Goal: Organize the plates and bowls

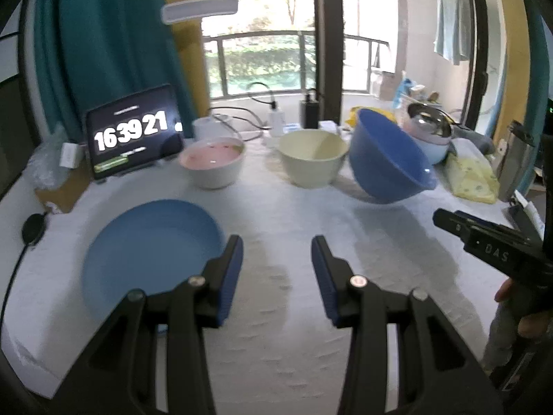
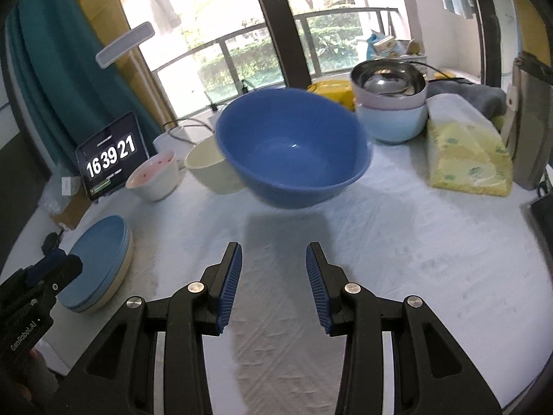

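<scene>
Currently both the left gripper point(image 1: 276, 269) and right gripper point(image 2: 273, 273) hover partly open and empty over the white table point(image 2: 414, 242). A big blue bowl point(image 2: 293, 152) sits tilted mid-table, beside cream point(image 1: 312, 157) and pink point(image 1: 212, 160) bowls; blue plates point(image 2: 98, 259) are stacked at left. Bowl-sorting seems under way; next, a gripper would need to pinch a rim.

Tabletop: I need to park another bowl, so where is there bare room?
Bare cloth lies in front of the tilted blue bowl, between the blue plate stack and the yellow packet. The back row, tablet to steel bowl stack, is crowded.
</scene>
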`<state>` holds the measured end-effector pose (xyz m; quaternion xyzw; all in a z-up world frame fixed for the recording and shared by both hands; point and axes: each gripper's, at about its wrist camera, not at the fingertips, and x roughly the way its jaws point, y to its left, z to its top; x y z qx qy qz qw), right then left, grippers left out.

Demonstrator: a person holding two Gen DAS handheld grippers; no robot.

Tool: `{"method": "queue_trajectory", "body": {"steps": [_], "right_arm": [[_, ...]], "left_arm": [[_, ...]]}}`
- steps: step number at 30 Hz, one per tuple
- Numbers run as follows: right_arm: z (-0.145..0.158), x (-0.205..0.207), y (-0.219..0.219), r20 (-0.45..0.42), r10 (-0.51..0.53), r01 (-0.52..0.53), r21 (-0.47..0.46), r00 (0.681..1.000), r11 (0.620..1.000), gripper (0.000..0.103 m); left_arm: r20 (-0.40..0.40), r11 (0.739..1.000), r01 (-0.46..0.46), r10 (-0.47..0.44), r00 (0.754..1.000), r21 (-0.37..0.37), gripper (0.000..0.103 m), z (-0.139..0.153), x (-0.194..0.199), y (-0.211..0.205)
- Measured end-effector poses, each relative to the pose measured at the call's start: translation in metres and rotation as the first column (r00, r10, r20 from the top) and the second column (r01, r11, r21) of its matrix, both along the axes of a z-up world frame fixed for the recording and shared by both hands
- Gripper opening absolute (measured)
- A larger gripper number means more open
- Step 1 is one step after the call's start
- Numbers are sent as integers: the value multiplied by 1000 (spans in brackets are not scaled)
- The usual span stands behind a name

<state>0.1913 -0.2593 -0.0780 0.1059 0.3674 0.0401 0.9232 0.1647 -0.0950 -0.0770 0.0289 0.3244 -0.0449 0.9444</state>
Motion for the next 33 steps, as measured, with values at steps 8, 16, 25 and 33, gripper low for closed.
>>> {"method": "queue_trajectory", "body": {"steps": [8,16,25,33], "right_arm": [[4,6,-32,27,-38,38,-9,999,999,41],[4,19,-54,35,-56,56,-9,998,998,41],[-4,46,-66,26,-71,70,23,997,997,41],[-14,73,-63,10,-49,48,16,999,999,52]], "left_arm": [[16,996,95,-95,995,0,43,8,21,-46],[-7,992,125,-126,992,-12,43,3,44,-74],[-10,988,151,-151,988,-38,43,-2,72,-94],[-15,987,155,-155,988,-43,43,-9,89,-103]]}}
